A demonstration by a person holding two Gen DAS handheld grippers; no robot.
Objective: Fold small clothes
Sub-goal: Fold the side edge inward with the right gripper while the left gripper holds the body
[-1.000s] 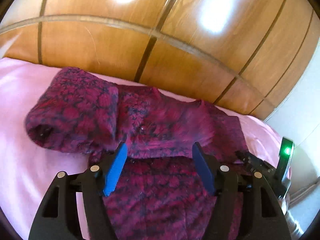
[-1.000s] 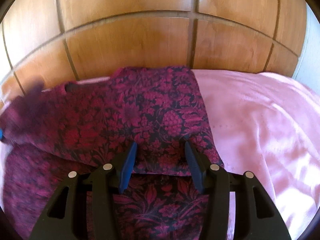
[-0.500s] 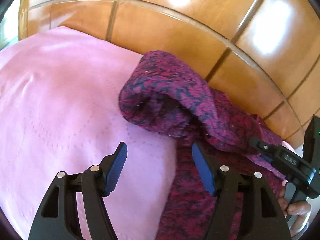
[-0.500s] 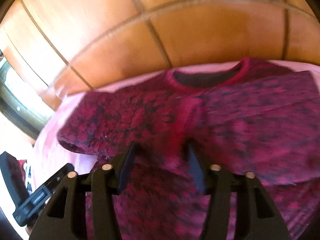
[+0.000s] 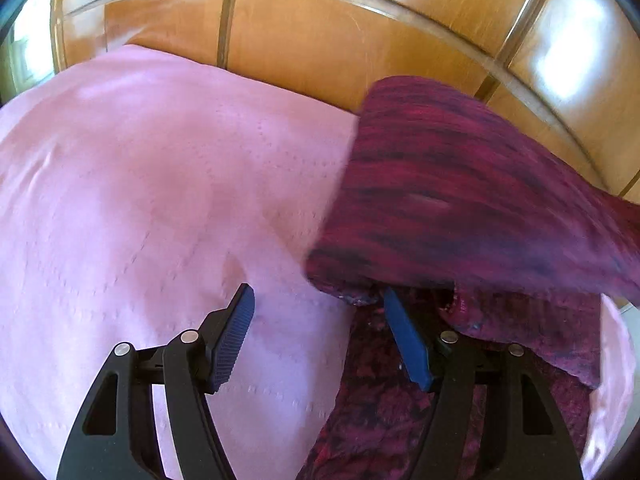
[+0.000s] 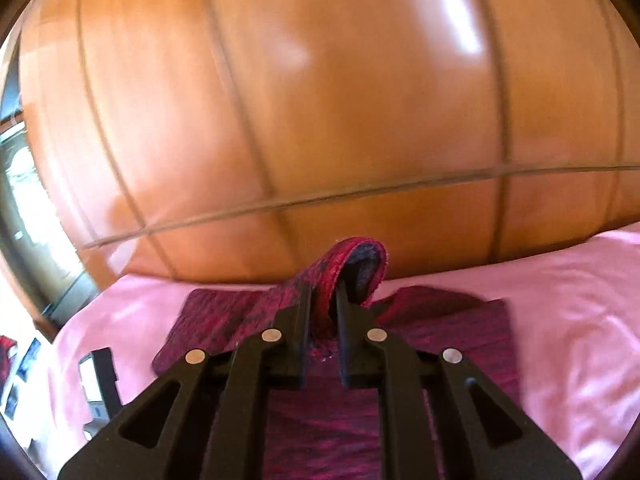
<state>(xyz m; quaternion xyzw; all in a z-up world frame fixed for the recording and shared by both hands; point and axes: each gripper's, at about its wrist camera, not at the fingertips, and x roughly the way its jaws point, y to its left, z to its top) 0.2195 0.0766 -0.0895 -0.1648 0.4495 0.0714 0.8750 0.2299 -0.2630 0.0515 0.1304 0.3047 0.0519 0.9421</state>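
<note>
My left tongs stand wide apart with nothing between the blue pads. Below them lies the pink bedsheet, which runs back to the wooden panelled wall at the bed's far edge. On the right side of the bed, a blurred fold of the crimson patterned garment hangs lifted above the rest of it, which lies flat.

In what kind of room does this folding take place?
Probably a bedroom: a pink bedsheet covers a soft surface like a bed, glossy wooden panelling, perhaps a headboard or wardrobe, stands behind it, and a dark red patterned garment lies on the sheet.
</note>
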